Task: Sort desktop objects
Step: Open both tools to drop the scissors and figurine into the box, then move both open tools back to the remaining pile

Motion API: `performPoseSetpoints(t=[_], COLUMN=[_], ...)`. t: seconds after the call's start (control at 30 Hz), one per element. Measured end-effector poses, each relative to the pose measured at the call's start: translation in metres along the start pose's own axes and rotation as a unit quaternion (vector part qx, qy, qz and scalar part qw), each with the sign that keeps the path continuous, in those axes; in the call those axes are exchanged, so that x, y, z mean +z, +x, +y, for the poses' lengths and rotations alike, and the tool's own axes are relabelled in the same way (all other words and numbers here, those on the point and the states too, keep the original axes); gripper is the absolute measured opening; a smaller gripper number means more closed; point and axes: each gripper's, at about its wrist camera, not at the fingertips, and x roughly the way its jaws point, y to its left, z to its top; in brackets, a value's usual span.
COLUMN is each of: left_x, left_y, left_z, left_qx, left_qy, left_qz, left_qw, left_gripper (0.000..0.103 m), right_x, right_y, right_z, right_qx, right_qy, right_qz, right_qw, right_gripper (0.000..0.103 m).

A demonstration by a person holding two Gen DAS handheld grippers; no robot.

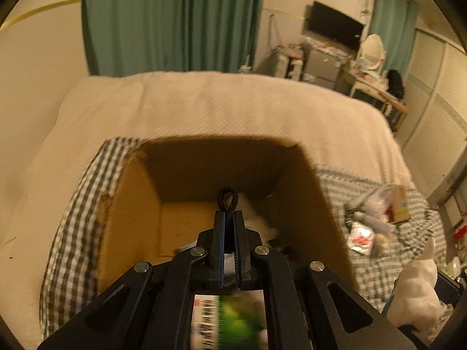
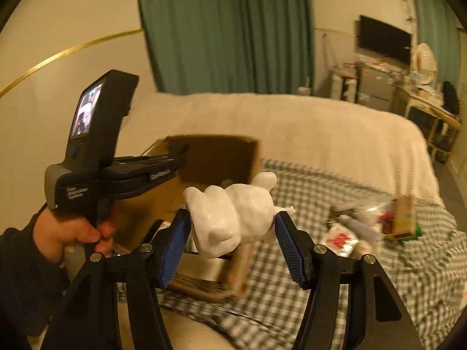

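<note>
White figurine [image 2: 233, 218], brown cardboard box [image 1: 131, 204], grey-white checked cloth [image 2: 306, 277], seemingly teal curtains [image 1: 175, 20].

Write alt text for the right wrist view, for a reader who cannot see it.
The right gripper holds a white animal figurine between its blue-padded fingers, above a checked cloth on a bed. To the left, a hand holds the left gripper over an open cardboard box; a loose pile of small packets lies to the right.

Open brown cardboard box [image 1: 131, 218]: on grey-and-white checked cloth [image 2: 292, 291], in front of cream quilted blanket [image 1: 233, 108]. White ceramic animal figurine [image 2: 233, 221]: between right gripper [image 2: 233, 243] fingers, right of box. Pile of crumpled packets [image 2: 376, 224]: farther right, on cloth.
</note>
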Motion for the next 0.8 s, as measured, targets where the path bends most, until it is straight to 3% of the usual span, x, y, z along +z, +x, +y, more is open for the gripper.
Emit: performPoseSetpoints(t=[0.17,0.23,0.3,0.37,0.43,0.6,0.8], left_x=[-0.008,-0.008,-0.007,-0.007,-0.007,-0.01,-0.011], left_y=[0.021,0.025,0.027,0.024,0.019,-0.008,-0.044], left_z=[0.018,0.023,0.027,0.028,0.025,0.0,-0.053], left_qx=[0.005,0.015,0.019,0.022,0.029,0.029,-0.02], left_qy=[-0.01,-0.02,-0.03,-0.035,-0.03,-0.008,0.008], left_qz=[0.029,0.042,0.052,0.044,0.037,0.001,-0.035], left_qw=[0.9995,0.9988,0.998,0.9982,0.9984,0.9996,0.9991], left_gripper=[0.008,0.019,0.042,0.052,0.055,0.075,0.085], right_x=[0.0,0.003,0.004,0.004,0.003,-0.003,-0.029], right_y=[0.033,0.042,0.045,0.043,0.036,0.007,-0.04], right_z=[0.017,0.019,0.018,0.013,0.005,-0.022,-0.082], right_qx=[0.023,0.029,0.038,0.053,0.059,0.04,-0.032], right_qy=[0.0,0.004,0.01,0.019,0.028,0.047,0.068], right_qz=[0.023,0.024,0.021,0.01,-0.002,-0.027,-0.047], right_qw=[0.999,0.999,0.999,0.998,0.998,0.998,0.996], right_gripper=[0.06,0.062,0.071,0.072,0.073,0.073,0.073])
